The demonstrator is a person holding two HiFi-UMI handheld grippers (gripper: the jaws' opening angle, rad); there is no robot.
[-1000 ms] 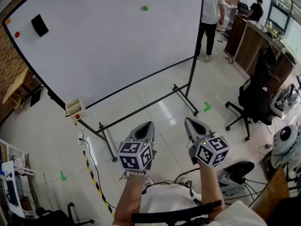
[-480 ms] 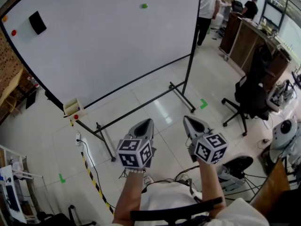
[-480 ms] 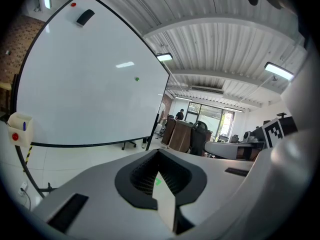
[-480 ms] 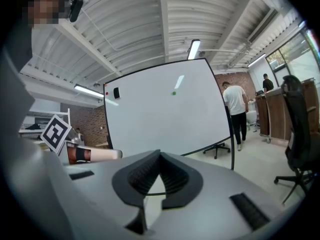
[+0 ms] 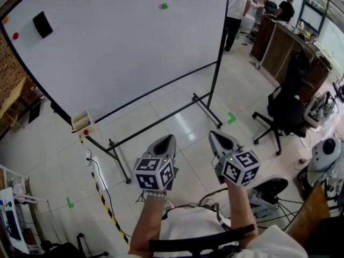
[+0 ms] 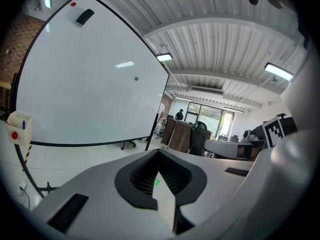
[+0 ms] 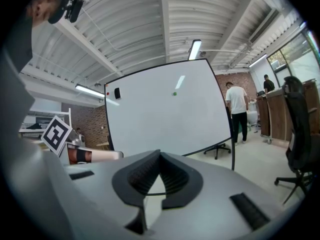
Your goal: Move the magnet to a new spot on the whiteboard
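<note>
A small green magnet [image 5: 164,6] sticks high on the whiteboard [image 5: 123,42], right of its middle; it shows too as the green magnet [image 6: 136,78] in the left gripper view and the green magnet [image 7: 174,93] in the right gripper view. My left gripper [image 5: 167,140] and right gripper [image 5: 216,137] hang side by side low in the head view, well short of the board and over the floor. Both are shut with nothing between their jaws. A red magnet [image 5: 15,36], an orange magnet [image 5: 5,21] and a black eraser [image 5: 43,24] sit at the board's upper left.
The whiteboard's wheeled stand [image 5: 207,107] spreads across the tiled floor. A small tray [image 5: 82,122] hangs at the board's lower left corner. A black office chair [image 5: 285,112] and wooden counter [image 5: 287,50] stand to the right, with people [image 5: 235,9] behind. A yellow-black striped strip [image 5: 107,208] runs along the floor.
The view has shifted slightly, so the board and the room sit a little further left. Both grippers stay shut and in nearly the same place.
</note>
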